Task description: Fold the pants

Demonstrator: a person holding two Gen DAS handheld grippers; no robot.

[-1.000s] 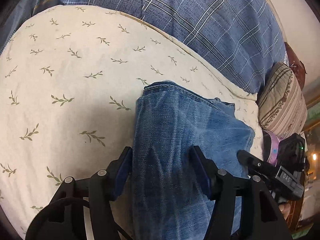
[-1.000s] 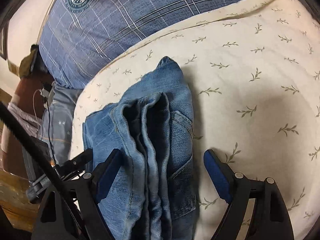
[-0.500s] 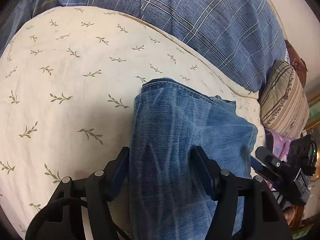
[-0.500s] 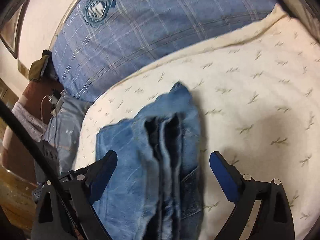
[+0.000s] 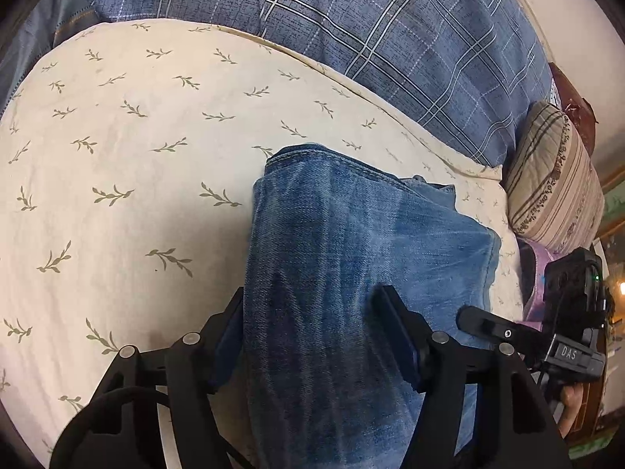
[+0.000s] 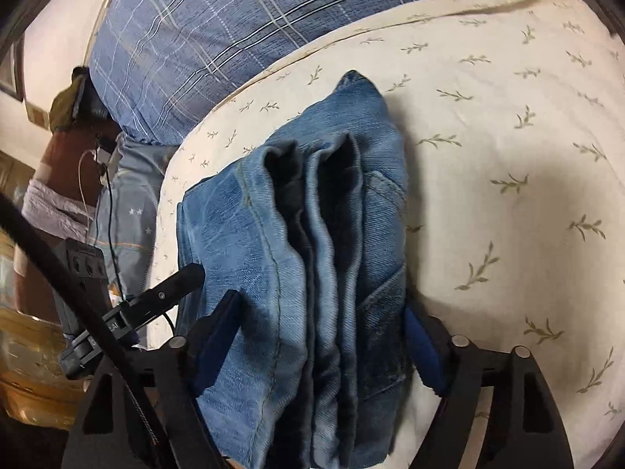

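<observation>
While both grippers straddled the folded jeans (image 5: 351, 273), the bundle lay lower centre of each frame on a cream leaf-print sheet (image 5: 136, 156). Left gripper (image 5: 316, 332): jaws set either side of the denim, left pad against the bundle's left edge, right pad pressed on its top surface; looked clamped on the jeans. In the left view a stitched hem edge sat at the far end of the bundle, centre frame, and a second layer stuck out toward the right.

Right gripper (image 6: 324, 332): both blue pads touching the flanks of the stack, gripping the jeans from its end. Right view showed the jeans (image 6: 312, 234) as several stacked layers with dark gaps between the folds, a pocket seam on the right side.

Plaid blue pillow (image 5: 390, 39) across the top of both frames, behind the sheet. Striped cushion (image 5: 554, 179) at right edge of the left view. Each view caught the other gripper at the frame's edge: right one at lower right, left one at lower left
</observation>
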